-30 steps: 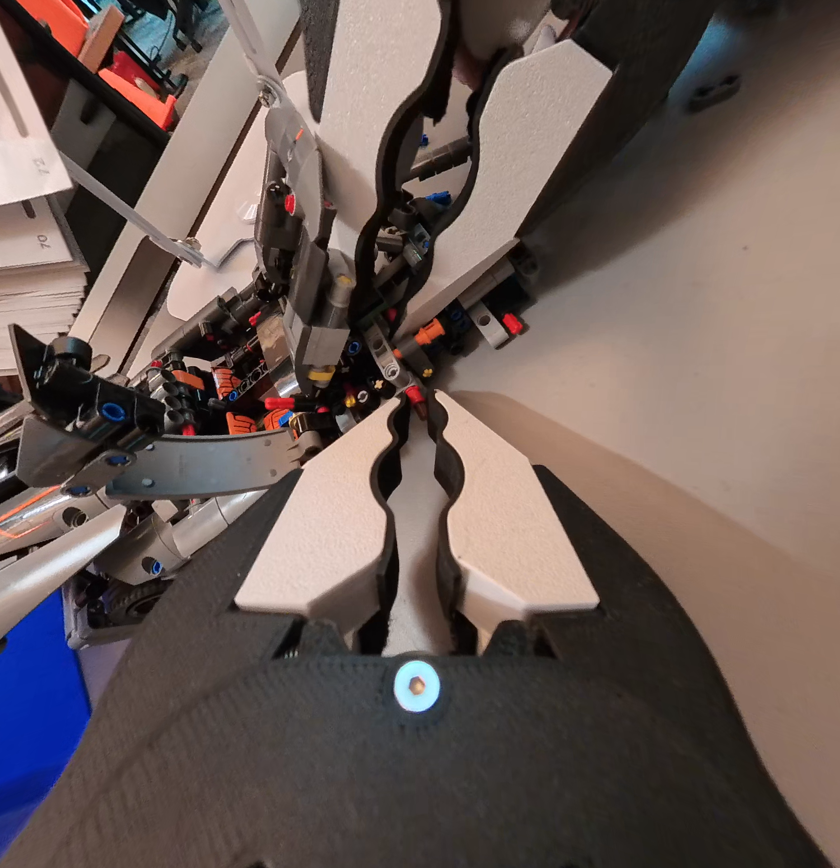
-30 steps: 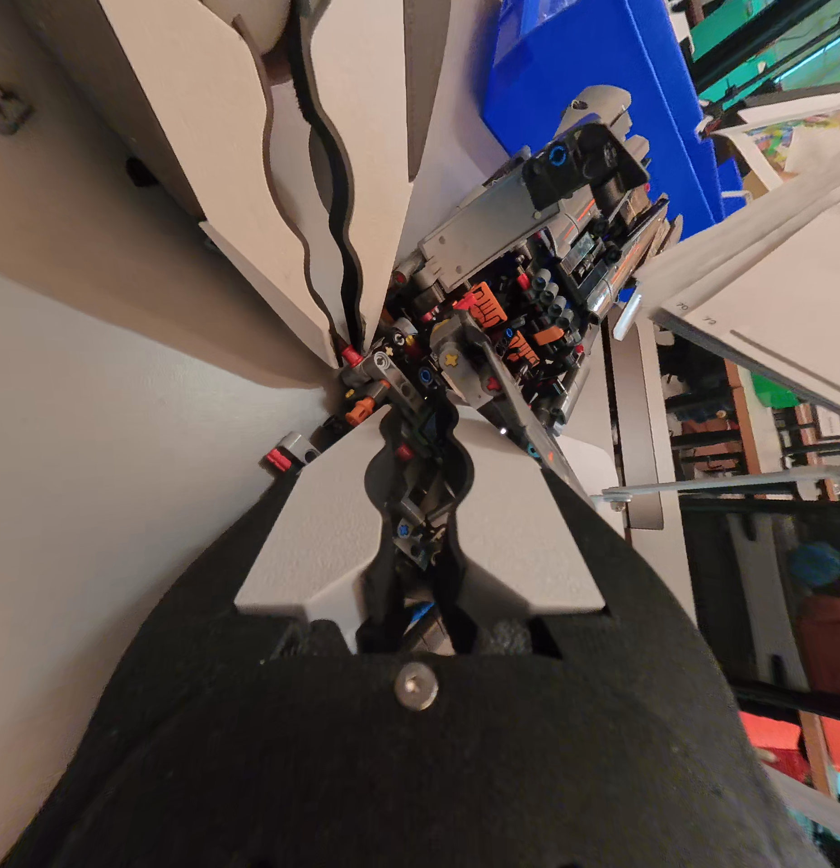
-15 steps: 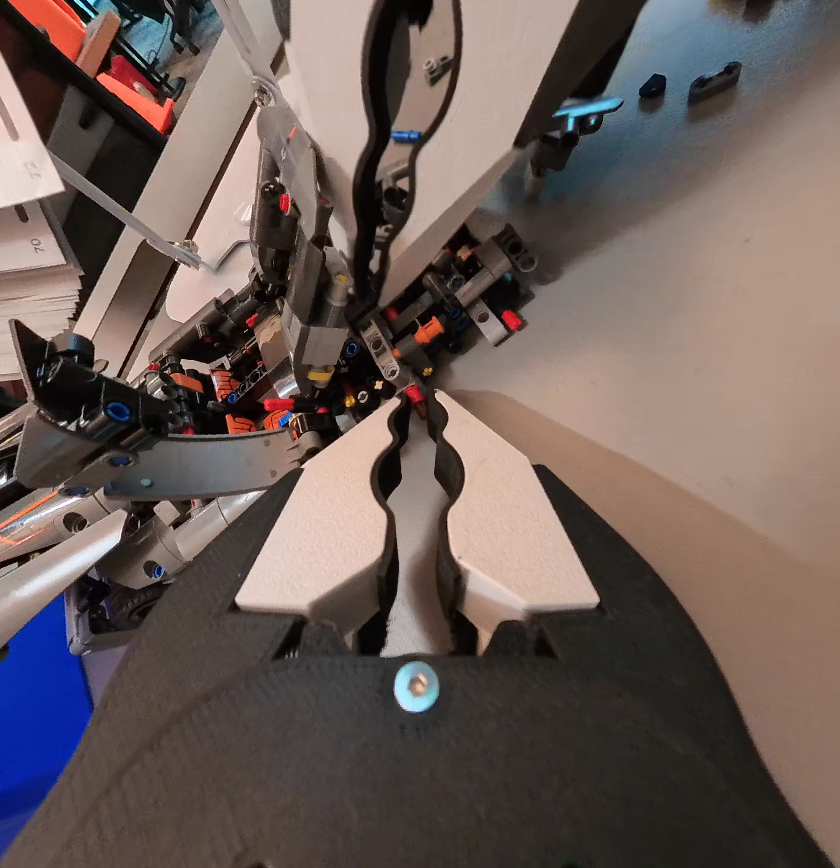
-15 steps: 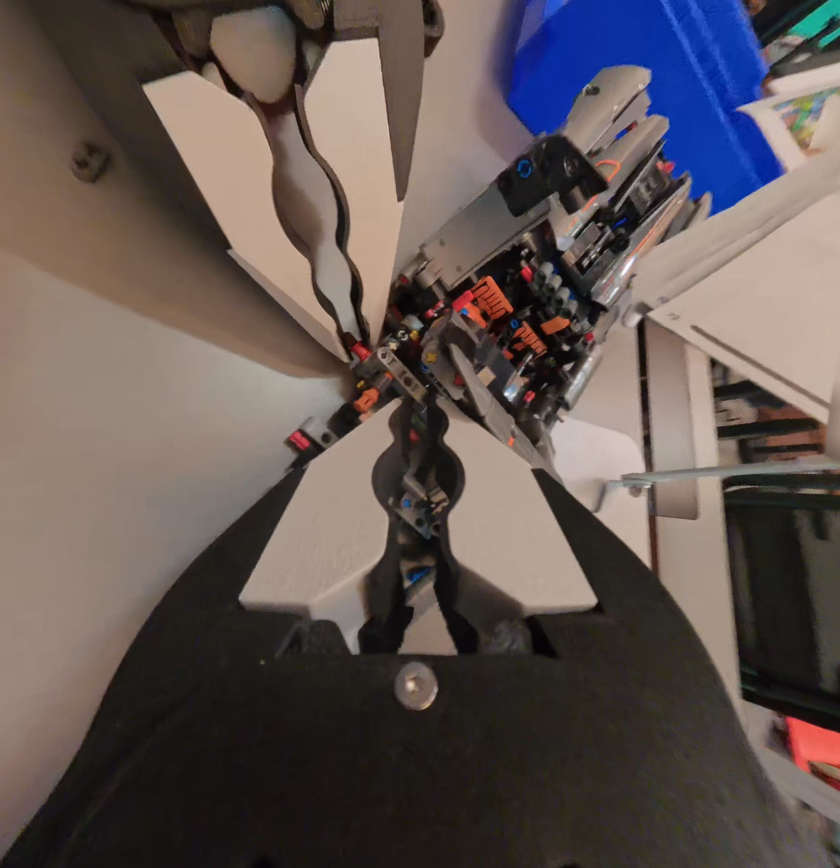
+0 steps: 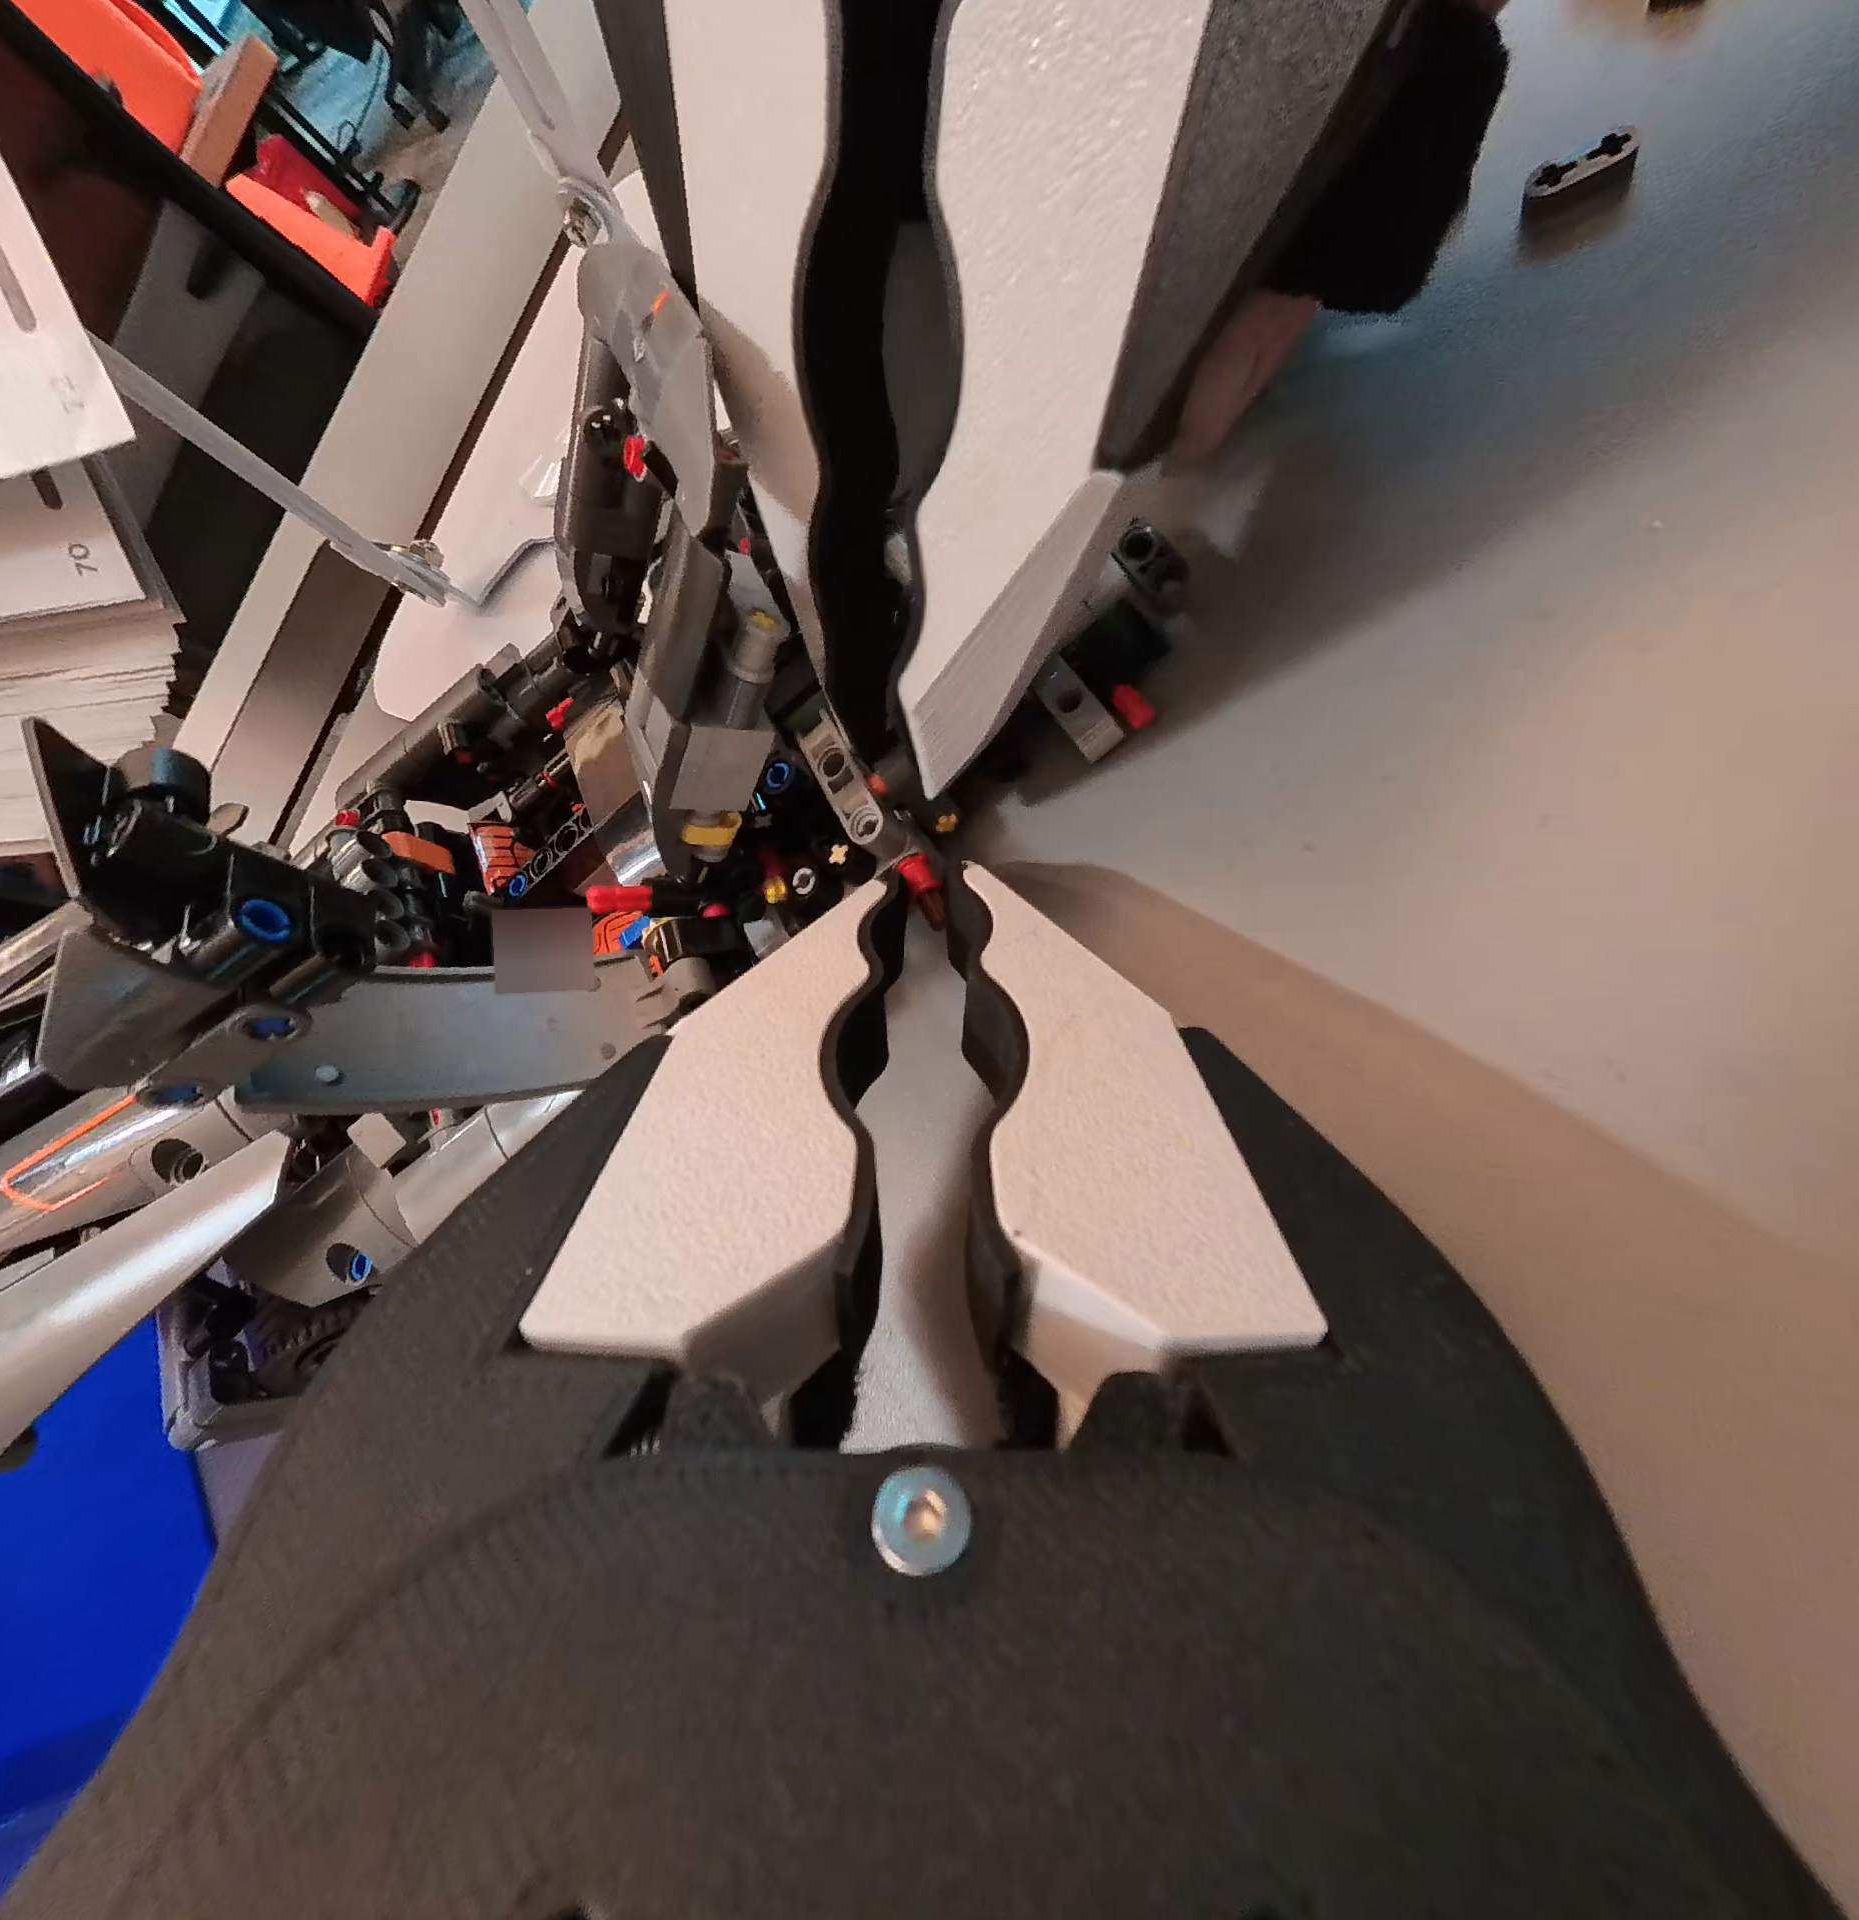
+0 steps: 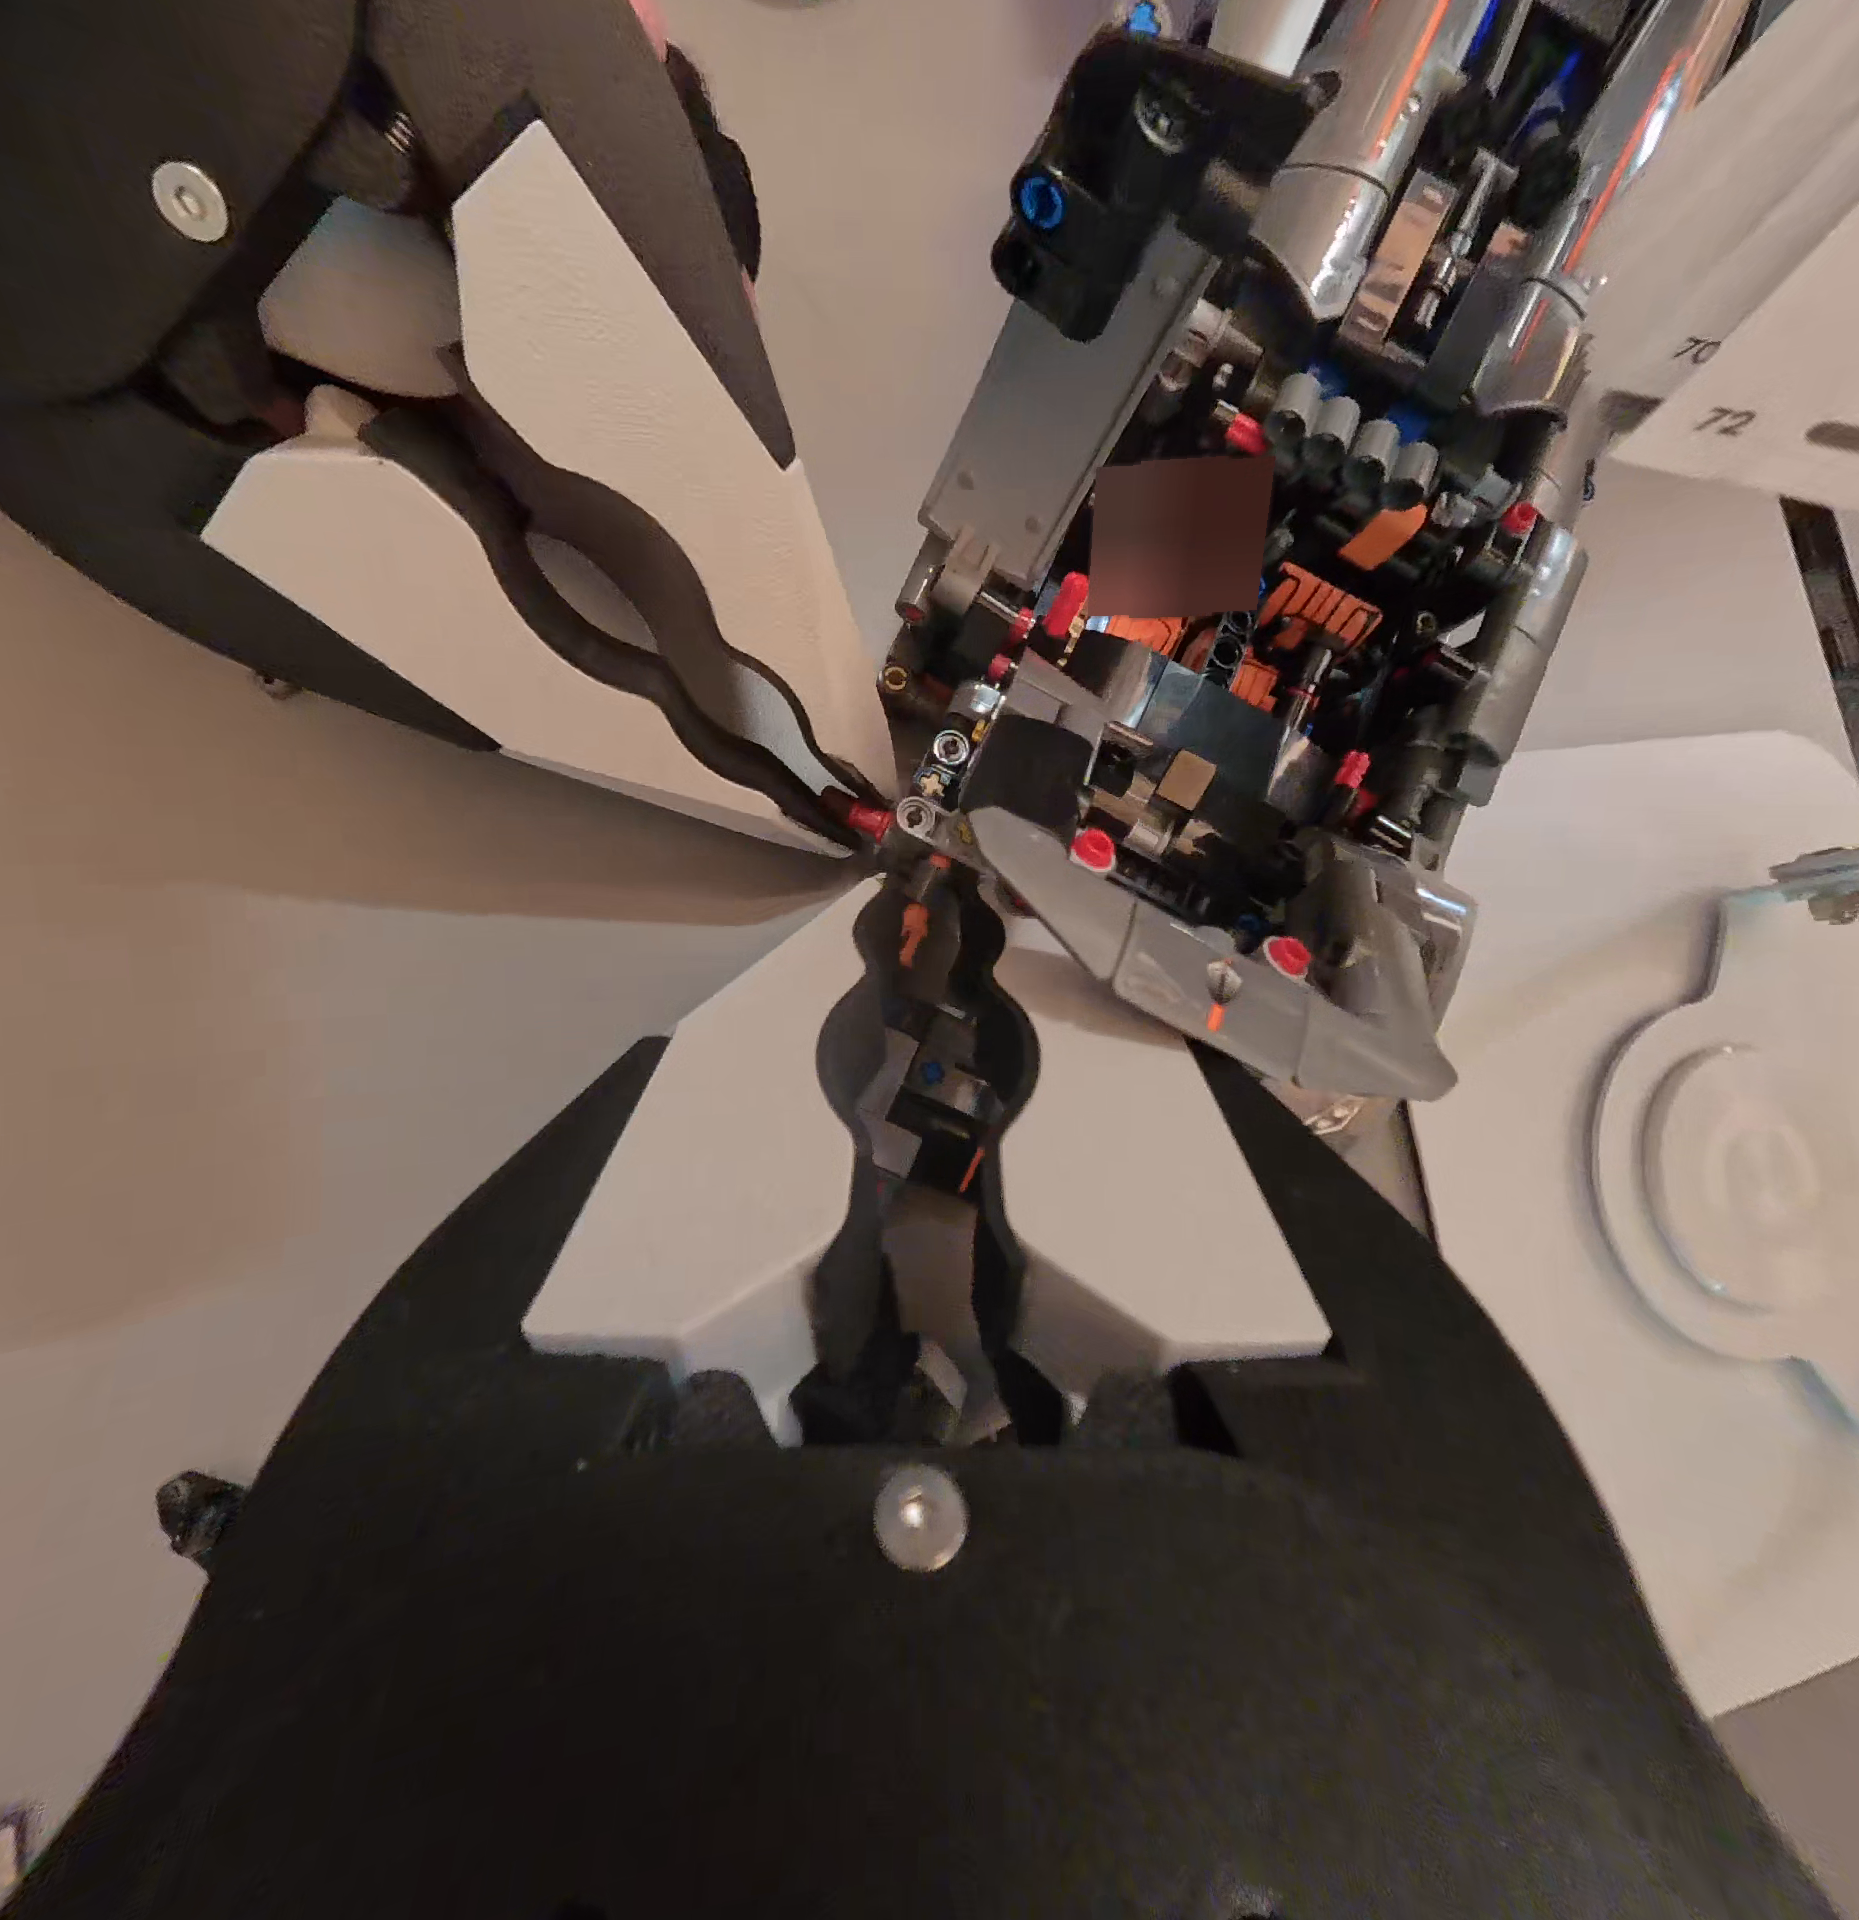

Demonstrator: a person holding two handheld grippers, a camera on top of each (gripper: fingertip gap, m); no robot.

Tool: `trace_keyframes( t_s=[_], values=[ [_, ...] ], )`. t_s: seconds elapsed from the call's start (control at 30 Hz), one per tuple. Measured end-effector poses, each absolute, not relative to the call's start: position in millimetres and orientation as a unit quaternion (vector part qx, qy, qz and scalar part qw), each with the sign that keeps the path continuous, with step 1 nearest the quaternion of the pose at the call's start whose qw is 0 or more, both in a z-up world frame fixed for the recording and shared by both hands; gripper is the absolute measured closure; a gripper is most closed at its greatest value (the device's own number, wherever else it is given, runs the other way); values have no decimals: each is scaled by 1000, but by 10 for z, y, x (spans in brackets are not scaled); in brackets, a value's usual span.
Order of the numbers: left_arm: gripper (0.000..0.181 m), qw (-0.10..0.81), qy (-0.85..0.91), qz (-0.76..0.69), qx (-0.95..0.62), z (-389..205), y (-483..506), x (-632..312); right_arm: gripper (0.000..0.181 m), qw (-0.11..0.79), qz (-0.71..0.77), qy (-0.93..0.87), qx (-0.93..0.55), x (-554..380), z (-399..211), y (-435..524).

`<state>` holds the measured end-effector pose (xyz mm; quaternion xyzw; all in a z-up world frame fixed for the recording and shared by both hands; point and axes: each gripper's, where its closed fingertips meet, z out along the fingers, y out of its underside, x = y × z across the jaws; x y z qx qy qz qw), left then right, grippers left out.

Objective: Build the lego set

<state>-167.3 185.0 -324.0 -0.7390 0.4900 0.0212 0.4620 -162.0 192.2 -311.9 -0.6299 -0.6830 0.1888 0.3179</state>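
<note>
Two grippers meet at one corner of the lego model (image 5: 634, 852), which lies on the pale table (image 5: 1527, 831).

Left wrist view: left gripper (image 5: 930, 896) pinches a small red pin (image 5: 920, 878) at its tips. Right gripper (image 5: 883, 727) crowds in from above, hiding part of the model. Blue bin (image 5: 63, 1558) lower left; black loose piece (image 5: 1577, 171) far right.

Right wrist view: right gripper (image 6: 930, 914) clamps a dark section of the model (image 6: 935, 1081). White stand base (image 6: 1735, 1174) right.

— What moved?
— The right gripper (image 6: 930, 914) swung round: the lego model (image 6: 1195, 727) now fills its view from 12 to 2 o'clock, and the left gripper (image 6: 852, 816) comes in from 10 o'clock, not 12.
— And the left's view?
— The right one's jaws now look narrower there.
</note>
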Motion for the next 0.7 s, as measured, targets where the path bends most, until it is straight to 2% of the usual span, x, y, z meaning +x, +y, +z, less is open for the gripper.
trace_keyframes(
  t_s=[0.37, 0.7],
  values=[
    [177, 462, 491, 22, -738, -3242, 1849, -1667, 176, 289, 185, -657, -672, -1618, -3170, 1916],
    [178, 458, 486, 30, -744, -3256, 1860, -1677, 177, 301, 160, -675, -654, -1581, -3174, 1902]
  ],
)
